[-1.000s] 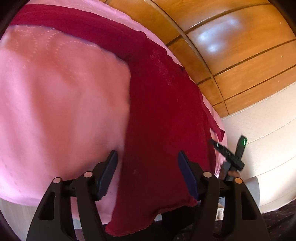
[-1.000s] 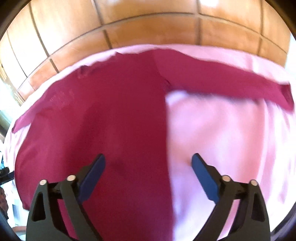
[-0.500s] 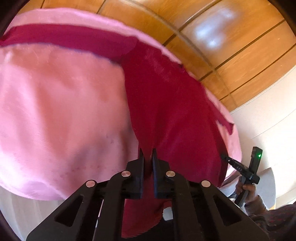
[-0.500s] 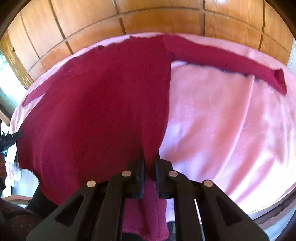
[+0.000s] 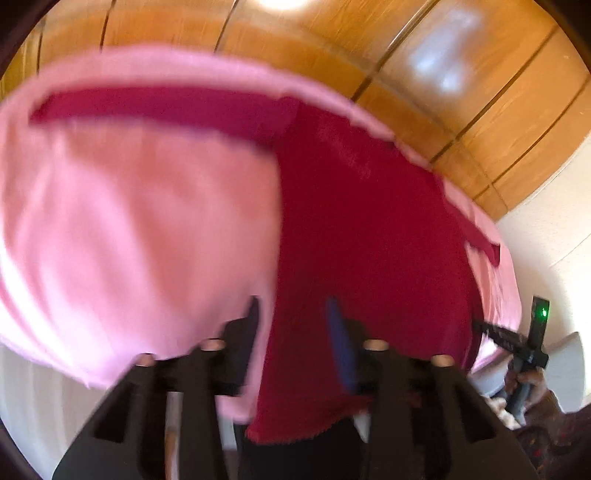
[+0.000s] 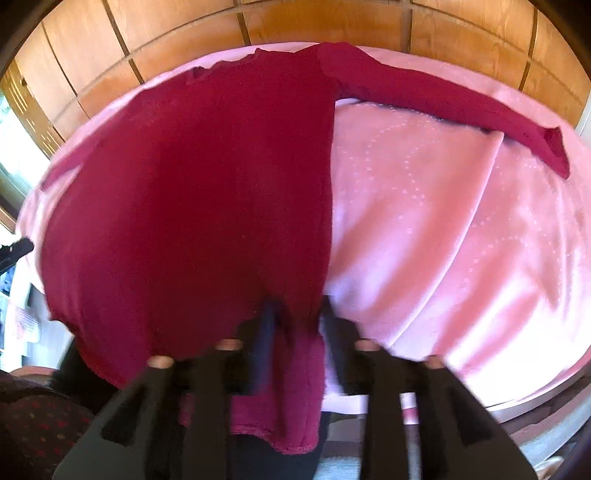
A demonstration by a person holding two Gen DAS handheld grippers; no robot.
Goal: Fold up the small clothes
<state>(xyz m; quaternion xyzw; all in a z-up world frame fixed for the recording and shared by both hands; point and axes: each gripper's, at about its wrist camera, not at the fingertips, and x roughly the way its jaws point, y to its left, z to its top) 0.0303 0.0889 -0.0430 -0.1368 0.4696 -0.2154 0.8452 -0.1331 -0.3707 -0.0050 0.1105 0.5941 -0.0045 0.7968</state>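
We see a dark red long-sleeved top (image 6: 207,192) spread flat on a pink blanket (image 6: 461,236), sleeves stretched out to either side, its hem hanging over the near edge. Our left gripper (image 5: 295,325) sits at the hem's left corner with its fingers apart, the fabric edge between them but not pinched. Our right gripper (image 6: 295,317) sits at the hem's right corner, fingers likewise parted around the cloth. Wood panelling (image 6: 332,22) rises behind the blanket
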